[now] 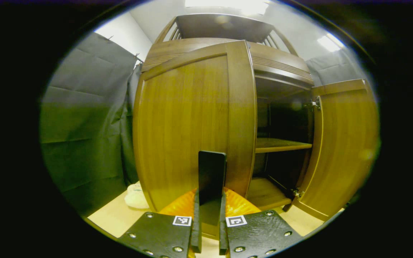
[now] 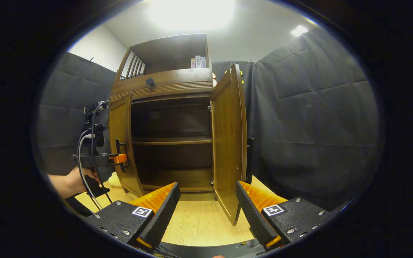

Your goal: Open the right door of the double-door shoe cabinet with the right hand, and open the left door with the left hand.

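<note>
The wooden shoe cabinet [image 2: 170,84] stands ahead with both doors swung out. In the left gripper view the left door [image 1: 185,122] is close in front, and its black upright handle [image 1: 212,175] sits between the fingers of my left gripper [image 1: 209,206], which is shut on it. The right door [image 1: 342,143] stands wide open beyond it. In the right gripper view my right gripper [image 2: 208,204] is open and holds nothing. The right door [image 2: 228,143] is edge-on just ahead of it. My left gripper [image 2: 118,158], held by a hand [image 2: 74,181], clamps the left door [image 2: 122,143].
Inside the cabinet are a middle shelf [image 2: 172,140] and a bottom board [image 2: 177,179]. A pale soft object [image 1: 136,196] lies on the wooden floor [image 2: 199,218] by the cabinet's left side. Black cloth [image 2: 310,125] hangs close behind and to the right. Books [image 2: 198,61] stand on top.
</note>
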The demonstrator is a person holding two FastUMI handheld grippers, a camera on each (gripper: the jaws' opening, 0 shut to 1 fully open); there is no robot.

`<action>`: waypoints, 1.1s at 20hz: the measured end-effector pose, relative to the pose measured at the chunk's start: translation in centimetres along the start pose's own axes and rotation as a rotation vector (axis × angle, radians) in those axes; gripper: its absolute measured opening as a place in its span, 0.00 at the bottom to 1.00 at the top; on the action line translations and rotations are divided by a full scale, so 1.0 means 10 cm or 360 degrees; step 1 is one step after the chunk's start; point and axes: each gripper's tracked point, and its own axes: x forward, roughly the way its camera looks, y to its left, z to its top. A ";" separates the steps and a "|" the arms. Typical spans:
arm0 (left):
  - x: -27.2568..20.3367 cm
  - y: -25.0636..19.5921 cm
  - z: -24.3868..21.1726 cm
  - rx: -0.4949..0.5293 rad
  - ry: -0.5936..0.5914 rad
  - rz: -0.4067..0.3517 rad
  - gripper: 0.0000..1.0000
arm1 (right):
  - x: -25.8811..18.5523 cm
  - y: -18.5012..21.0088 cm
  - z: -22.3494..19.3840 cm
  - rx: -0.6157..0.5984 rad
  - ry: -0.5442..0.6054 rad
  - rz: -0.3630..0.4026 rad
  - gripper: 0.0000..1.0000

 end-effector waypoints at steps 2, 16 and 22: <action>-0.13 0.10 0.00 -0.0004 0.0007 0.0029 0.24 | -0.01 0.01 0.01 0.0013 -0.0002 0.0013 0.96; -0.94 1.05 -0.03 0.0009 0.0008 0.0271 0.22 | 0.01 0.42 -0.02 0.0028 -0.0015 0.0206 0.96; -1.09 1.30 0.00 0.0034 0.0001 0.0345 0.16 | 0.03 0.57 -0.06 0.0027 -0.0002 0.0271 0.94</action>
